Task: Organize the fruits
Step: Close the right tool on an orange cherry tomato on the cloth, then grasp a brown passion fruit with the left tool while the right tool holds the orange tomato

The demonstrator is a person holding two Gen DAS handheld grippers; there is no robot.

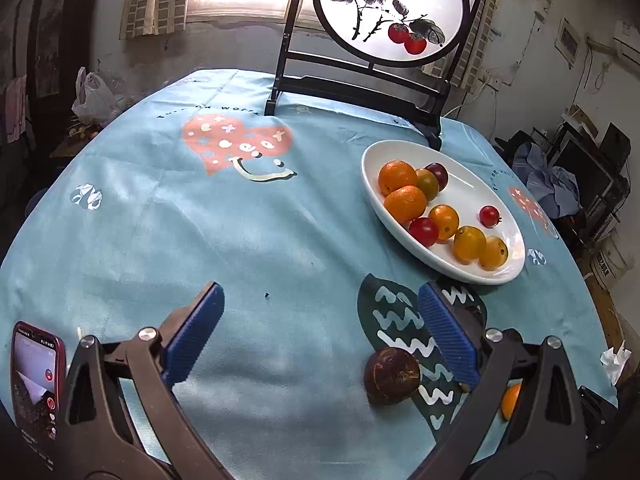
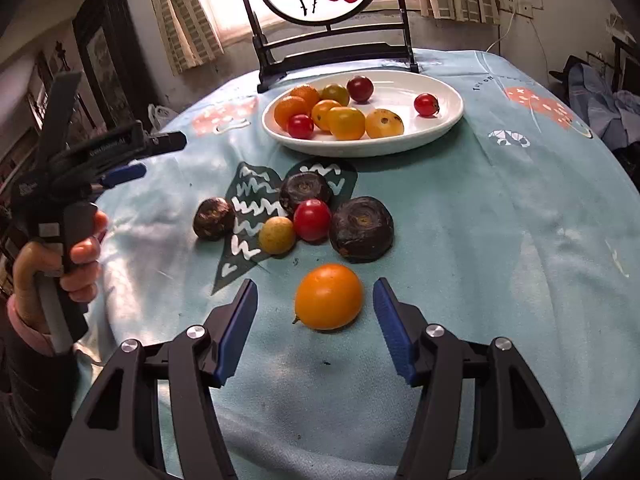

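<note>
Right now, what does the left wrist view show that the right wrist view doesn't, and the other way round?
Left wrist only: a red phone at the lower left edge and a white plastic bag beyond the table.

Right wrist only: the loose cluster on the cloth, with a red tomato, a small yellow fruit and two more dark round fruits, plus the hand holding the left claw.

Both: the white plate of fruit, the blue tablecloth, the painted screen, one dark round fruit and the orange fruit.
</note>
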